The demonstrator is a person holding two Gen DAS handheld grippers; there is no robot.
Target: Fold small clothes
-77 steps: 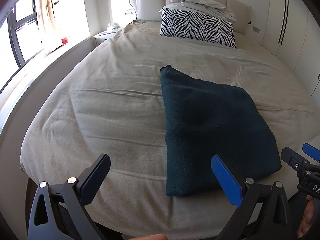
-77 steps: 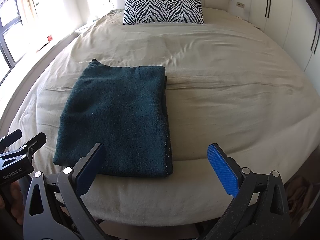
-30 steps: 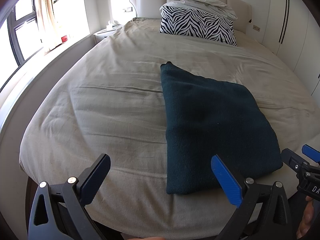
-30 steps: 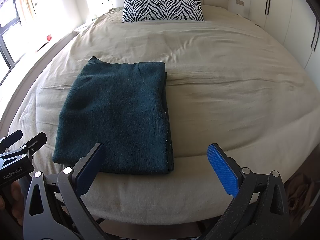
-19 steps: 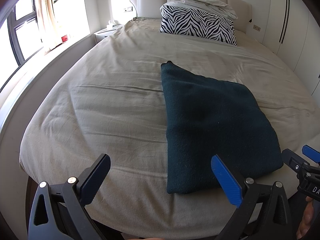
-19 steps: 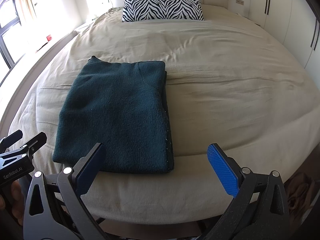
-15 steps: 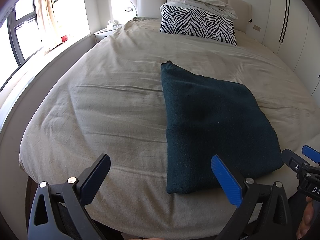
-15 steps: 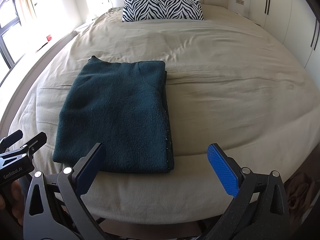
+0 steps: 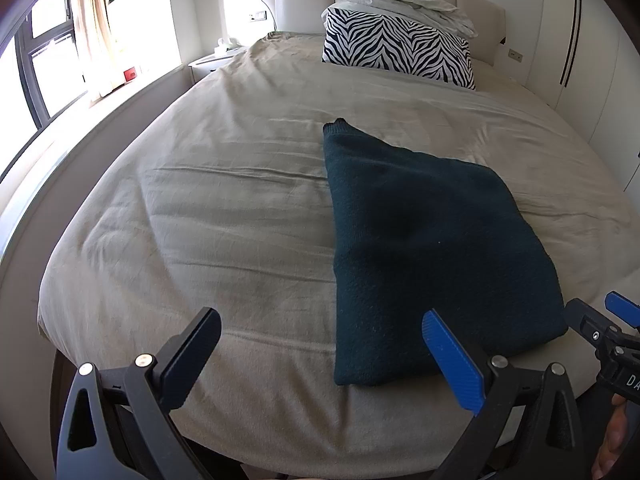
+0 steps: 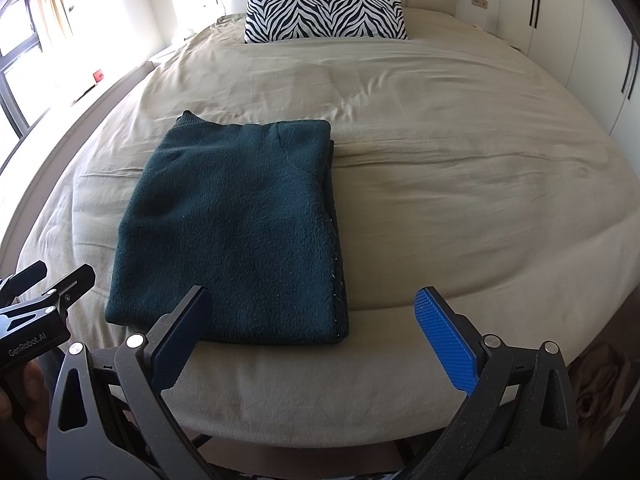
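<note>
A dark teal sweater [image 9: 424, 240] lies folded into a flat rectangle on the beige bed [image 9: 224, 208], near its foot edge. It also shows in the right wrist view [image 10: 240, 232]. My left gripper [image 9: 320, 356] is open and empty, held off the foot of the bed to the left of the sweater. My right gripper [image 10: 312, 332] is open and empty, held off the foot of the bed at the sweater's near right corner. Each gripper shows at the edge of the other's view.
A zebra-print pillow [image 9: 396, 50] and a folded pale duvet [image 9: 404, 0] lie at the headboard. A window ledge [image 9: 92, 108] runs along the left. White wardrobes [image 10: 576, 20] stand on the right. A nightstand [image 9: 212, 62] is at the far left corner.
Both grippers have stayed open and almost still. The folded sweater has not moved on the bed.
</note>
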